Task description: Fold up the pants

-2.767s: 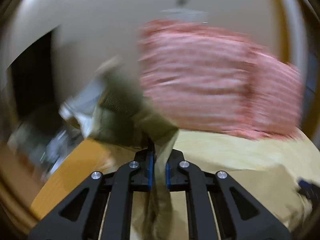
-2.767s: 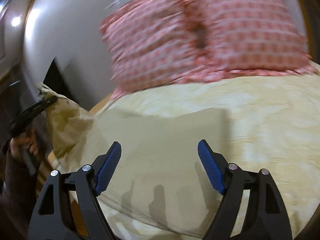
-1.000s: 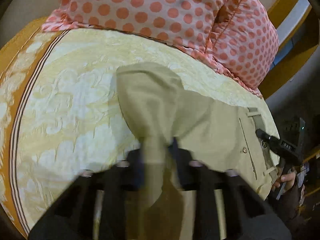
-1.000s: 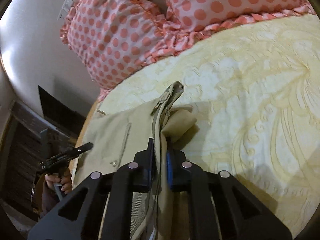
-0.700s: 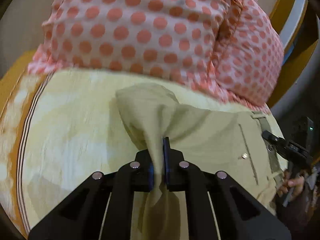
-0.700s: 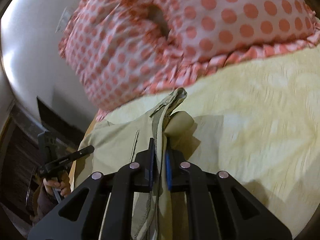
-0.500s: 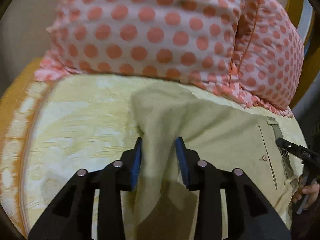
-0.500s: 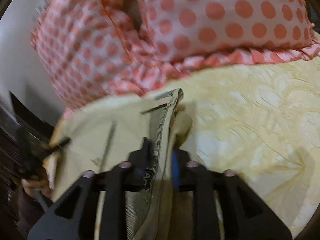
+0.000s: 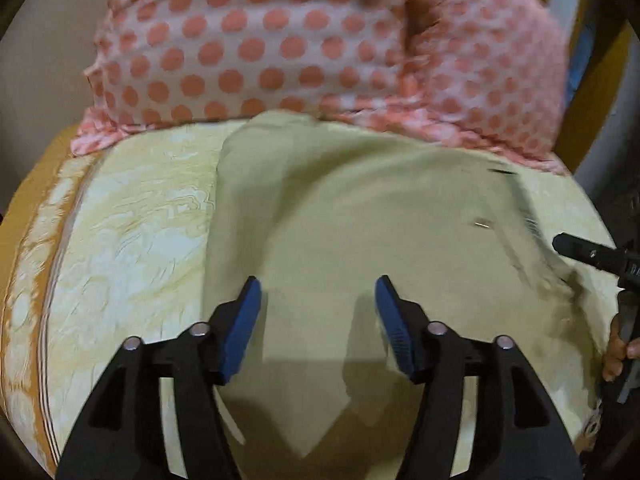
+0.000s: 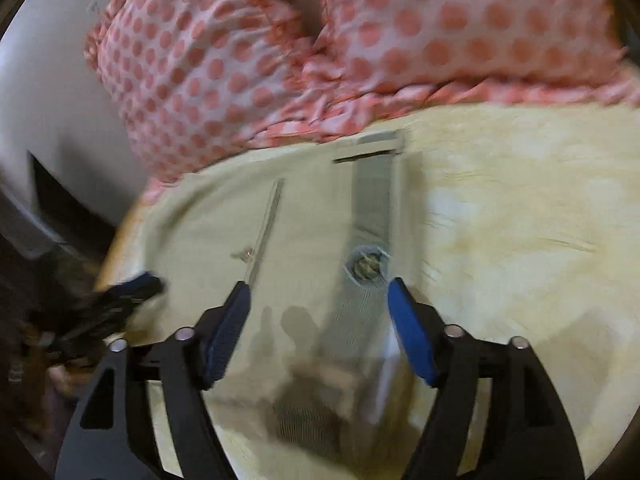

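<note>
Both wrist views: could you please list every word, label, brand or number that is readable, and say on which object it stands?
No text can be read in either view.
Right gripper: faint light marks on its black body in the left wrist view, too small and blurred to read.
Pants: the waistband button is blurred; no lettering can be made out.
Pillows: only polka dots, no writing.

A bed dressed in a pale yellow patterned bedspread (image 9: 132, 216) with orange striped borders fills the room. Two pink pillows (image 9: 280, 48) with coral polka dots and ruffled edges lean at its head against a plain off-white wall (image 10: 48, 80). A wooden frame (image 9: 600, 92) rises at the far right, partly in shadow.
</note>
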`<state>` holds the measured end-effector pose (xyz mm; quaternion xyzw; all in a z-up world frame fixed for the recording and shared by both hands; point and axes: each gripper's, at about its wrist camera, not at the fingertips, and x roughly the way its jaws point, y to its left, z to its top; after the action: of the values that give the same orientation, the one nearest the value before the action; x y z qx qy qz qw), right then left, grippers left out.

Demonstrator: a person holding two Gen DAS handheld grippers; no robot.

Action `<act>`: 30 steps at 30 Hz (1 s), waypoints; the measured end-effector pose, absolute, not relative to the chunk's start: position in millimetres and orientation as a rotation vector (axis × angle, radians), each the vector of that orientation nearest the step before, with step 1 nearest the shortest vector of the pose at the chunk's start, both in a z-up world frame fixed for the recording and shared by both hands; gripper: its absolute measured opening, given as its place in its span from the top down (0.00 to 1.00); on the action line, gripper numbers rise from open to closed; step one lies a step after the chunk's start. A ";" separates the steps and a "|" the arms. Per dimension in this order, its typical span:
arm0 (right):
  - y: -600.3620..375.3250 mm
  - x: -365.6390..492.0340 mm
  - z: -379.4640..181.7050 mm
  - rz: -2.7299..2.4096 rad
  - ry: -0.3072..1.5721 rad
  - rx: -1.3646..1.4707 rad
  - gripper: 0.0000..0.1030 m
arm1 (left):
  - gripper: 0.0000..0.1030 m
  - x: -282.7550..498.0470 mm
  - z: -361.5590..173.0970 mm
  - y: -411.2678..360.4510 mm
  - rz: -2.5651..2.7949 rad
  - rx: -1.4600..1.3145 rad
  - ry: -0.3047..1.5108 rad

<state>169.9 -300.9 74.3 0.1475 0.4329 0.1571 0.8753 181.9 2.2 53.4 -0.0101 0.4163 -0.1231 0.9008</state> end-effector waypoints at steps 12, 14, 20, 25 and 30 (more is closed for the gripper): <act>-229.1 28.1 39.7 0.146 0.730 0.057 0.02 | 0.02 21.5 33.8 -7.5 -0.100 0.064 0.711; -221.0 26.9 32.1 0.126 0.743 0.034 0.02 | 0.02 18.5 26.4 -9.3 -0.087 0.074 0.719; -214.0 14.0 23.2 0.061 0.700 0.020 0.01 | 0.02 11.4 9.3 -5.1 -0.062 0.048 0.714; -214.0 8.8 19.0 0.053 0.637 0.018 0.01 | 0.02 7.0 7.3 -5.2 -0.055 0.041 0.672; -214.2 8.4 18.6 0.054 0.626 0.017 0.01 | 0.02 6.5 7.3 -6.3 -0.055 0.042 0.663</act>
<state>8.4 -214.2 18.6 0.0086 0.3079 0.0267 0.9510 6.5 -6.3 7.3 0.0206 0.3255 -0.0268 0.9449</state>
